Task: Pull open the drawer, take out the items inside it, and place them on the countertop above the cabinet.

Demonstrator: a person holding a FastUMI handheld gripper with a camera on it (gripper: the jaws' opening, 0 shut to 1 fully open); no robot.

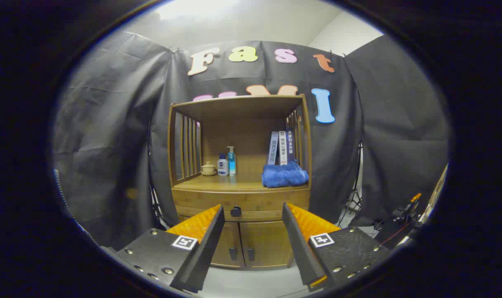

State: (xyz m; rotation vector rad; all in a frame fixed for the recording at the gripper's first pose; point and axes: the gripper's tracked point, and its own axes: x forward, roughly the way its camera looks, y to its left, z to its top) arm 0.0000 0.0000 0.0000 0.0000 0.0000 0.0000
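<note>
Currently spread wide, gripper (253, 217) fingers empty, well short of closed drawer (240, 203); black knob (235, 211) visible between fingertips.

Orange ribbed fingers (197, 225), brown wooden cabinet (239, 198), black knob (235, 211), blue, seemingly fluffy towel (285, 175).

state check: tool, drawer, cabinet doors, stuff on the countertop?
tool: open, holding nothing, short of the cabinet
drawer: closed, black knob between the fingertips in view
cabinet doors: both closed
blue towel: bunched on the countertop
books: upright behind the towel
two bottles: upright
lidded cup: lid on
</note>
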